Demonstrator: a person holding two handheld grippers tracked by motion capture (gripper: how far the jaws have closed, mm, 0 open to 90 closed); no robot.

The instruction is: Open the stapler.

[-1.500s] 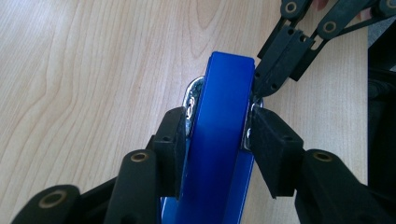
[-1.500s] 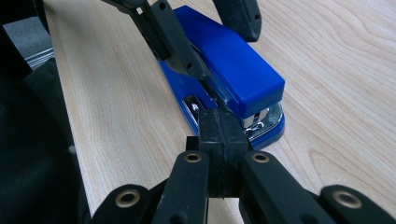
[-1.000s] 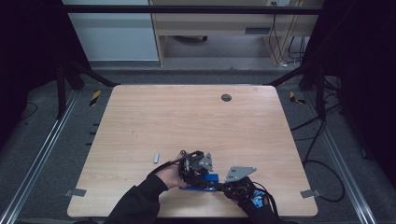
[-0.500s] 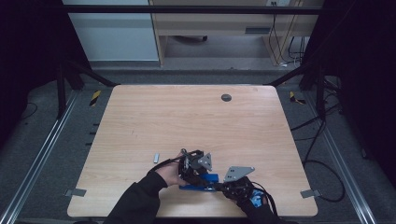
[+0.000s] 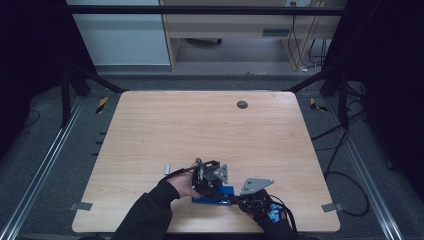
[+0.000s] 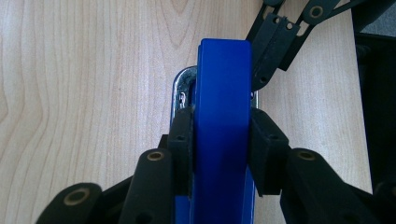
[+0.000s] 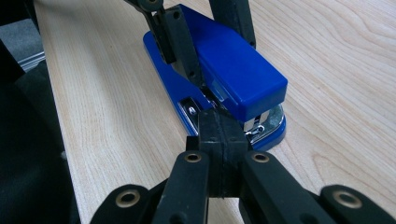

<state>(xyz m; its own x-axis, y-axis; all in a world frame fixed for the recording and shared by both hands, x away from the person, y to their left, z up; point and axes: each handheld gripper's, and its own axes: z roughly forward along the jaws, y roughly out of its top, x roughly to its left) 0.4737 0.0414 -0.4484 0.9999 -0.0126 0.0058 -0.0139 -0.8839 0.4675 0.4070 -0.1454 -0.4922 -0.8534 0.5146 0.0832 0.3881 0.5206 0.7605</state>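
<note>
Both forearms come in from the bottom of the high view, dark-sleeved, and meet low over the near edge. The left tongs (image 5: 207, 186) point down and to the person's right, the bare left hand (image 5: 181, 184) wrapped round the handle. Seen from their own camera, their jaws stand apart, pads (image 6: 183, 140) pressing inward on both sides. The right tongs (image 5: 235, 200) lie low, angled towards the left pair; their jaws look pressed together, though the tip is hard to make out.

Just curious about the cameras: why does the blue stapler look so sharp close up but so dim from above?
High view: dark surroundings, the stapler small and soft. Left gripper view: bright, even light, the left gripper crisp around it. Right gripper view: glare on metal.
</note>
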